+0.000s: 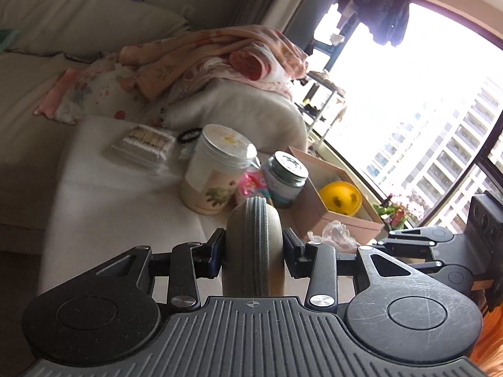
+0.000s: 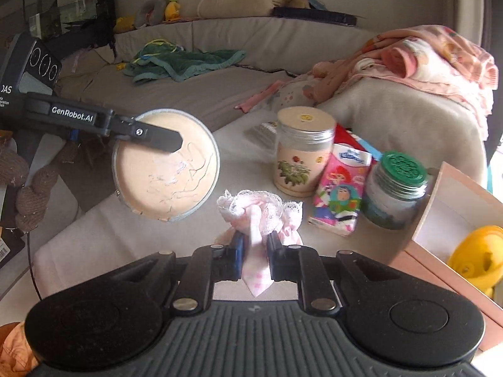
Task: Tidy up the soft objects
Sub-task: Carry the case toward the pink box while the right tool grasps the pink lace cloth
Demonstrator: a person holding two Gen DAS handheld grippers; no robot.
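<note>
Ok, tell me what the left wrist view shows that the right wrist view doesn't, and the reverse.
Left wrist only: the window with apartment towers outside, a box of cotton swabs, and the round pouch's zipper edge.

Right wrist only: the right tongs shut on a pink lace bow, a green blanket on the sofa, and a yellow plush toy.

Both: the left tongs holding the round zippered pouch, the floral canister, the tissue pack, the green-lidded jar and the pink blanket.
</note>
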